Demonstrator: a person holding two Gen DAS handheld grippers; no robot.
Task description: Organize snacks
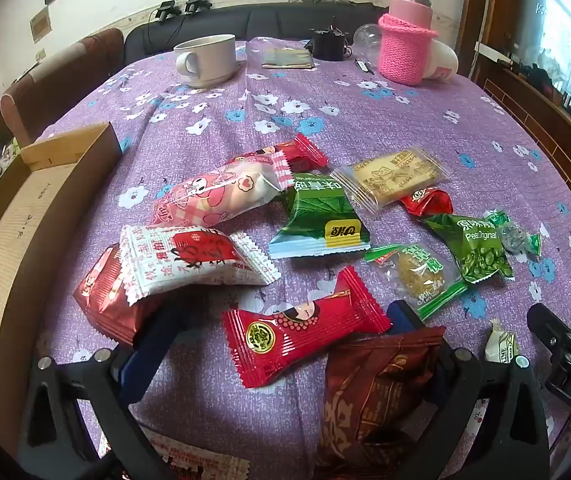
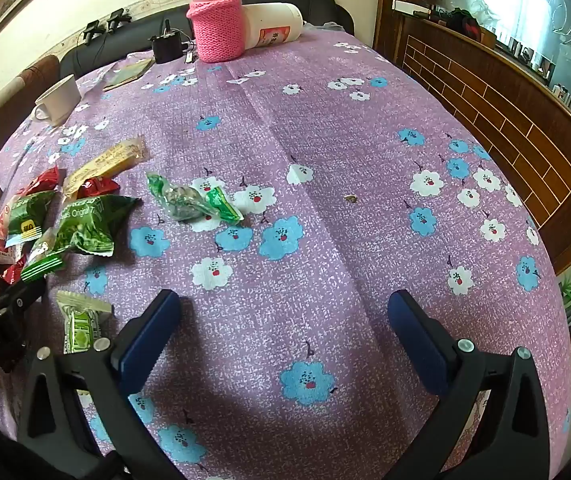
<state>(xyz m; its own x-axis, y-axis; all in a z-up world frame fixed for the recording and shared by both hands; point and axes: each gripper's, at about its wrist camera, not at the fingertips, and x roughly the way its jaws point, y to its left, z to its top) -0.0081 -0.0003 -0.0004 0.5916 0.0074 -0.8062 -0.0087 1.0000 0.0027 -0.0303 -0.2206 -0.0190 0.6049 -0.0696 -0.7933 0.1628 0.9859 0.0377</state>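
The snacks lie scattered on the counter just right of the empty cardboard box, so the left gripper spreads wide over the red packet, while the right gripper waits open, holding nothing.

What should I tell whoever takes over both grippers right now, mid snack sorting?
Left gripper: open, low over the snack pile, holding nothing; the red candy packet lies between its fingers.
Right gripper: open, empty, over bare tablecloth.
Snacks: all loose on the cloth, including the pea packet, biscuit pack and pink packet.
Cardboard box sits left of the pile; what shows of its inside holds no snack.
Done: nothing boxed, as far as visible. Left: the whole pile.
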